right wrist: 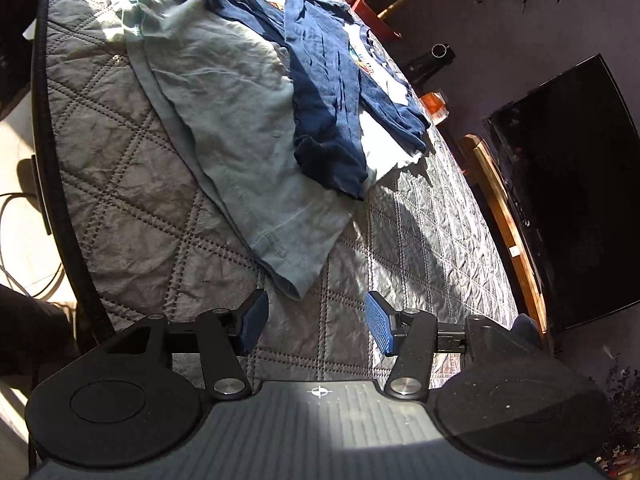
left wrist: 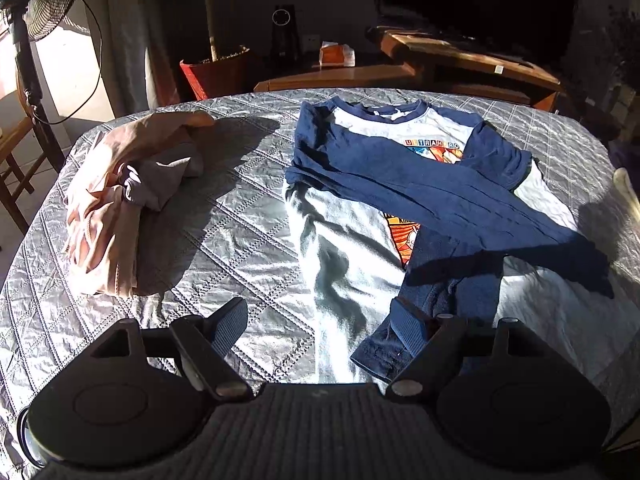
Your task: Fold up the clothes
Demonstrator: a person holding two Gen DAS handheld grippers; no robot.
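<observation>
A white shirt with navy sleeves (left wrist: 360, 248) lies flat on the quilted table, its printed chest partly covered by both sleeves folded across it. The same shirt (right wrist: 240, 120) shows in the right wrist view, hem corner nearest. My left gripper (left wrist: 320, 326) hovers open over the shirt's lower edge, its right finger just above a navy cuff (left wrist: 380, 354). My right gripper (right wrist: 316, 322) is open above bare quilt, just short of the hem corner (right wrist: 290, 286). A crumpled pink garment (left wrist: 120, 200) sits to the left.
The grey quilted cover (left wrist: 224, 240) spans the round table, whose black rim (right wrist: 56, 168) shows at left. Beyond stand a fan (left wrist: 36, 8), a red plant pot (left wrist: 216, 72), a wooden bench (left wrist: 460, 60) and a dark television (right wrist: 568, 184).
</observation>
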